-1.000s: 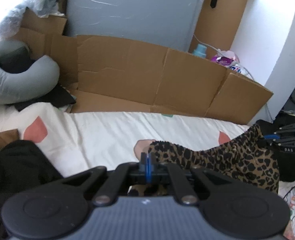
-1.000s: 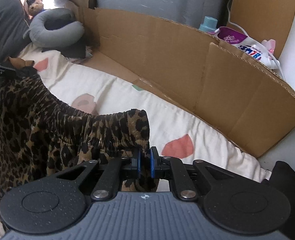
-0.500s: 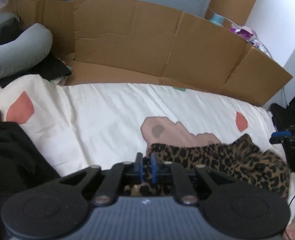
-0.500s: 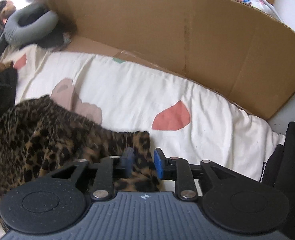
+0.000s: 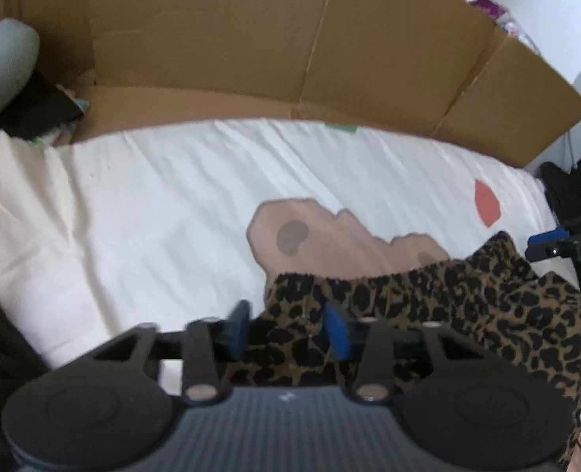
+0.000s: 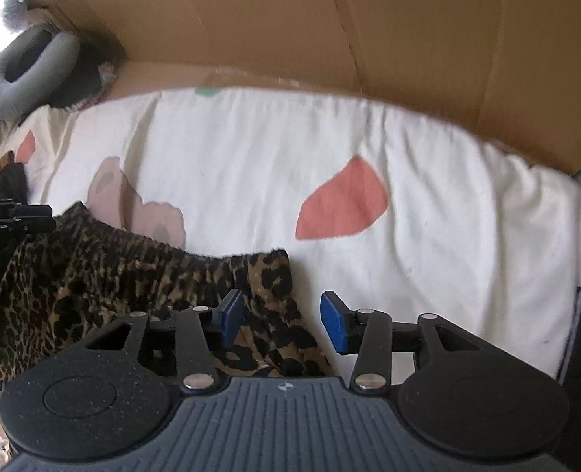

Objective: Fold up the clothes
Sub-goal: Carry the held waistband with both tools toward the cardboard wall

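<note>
Leopard-print garment (image 5: 467,299) lies on the white bedsheet (image 5: 172,204), bunched at 5 o'clock in the left wrist view and 8 o'clock in the right. Left gripper (image 5: 288,324) has its blue fingers spread apart, the garment's corner sitting loose between them. Right gripper (image 6: 282,316) is likewise spread wide, the other corner between its fingers, nothing clamped. Cardboard wall (image 6: 329,19) stands at 12 o'clock behind the bed; grey neck pillow (image 6: 26,74) at 10 o'clock.

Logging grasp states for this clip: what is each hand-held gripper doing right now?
Left hand-held gripper: open, leopard garment lying between its fingers.
Right hand-held gripper: open, garment corner between its fingers, not clamped.
</note>
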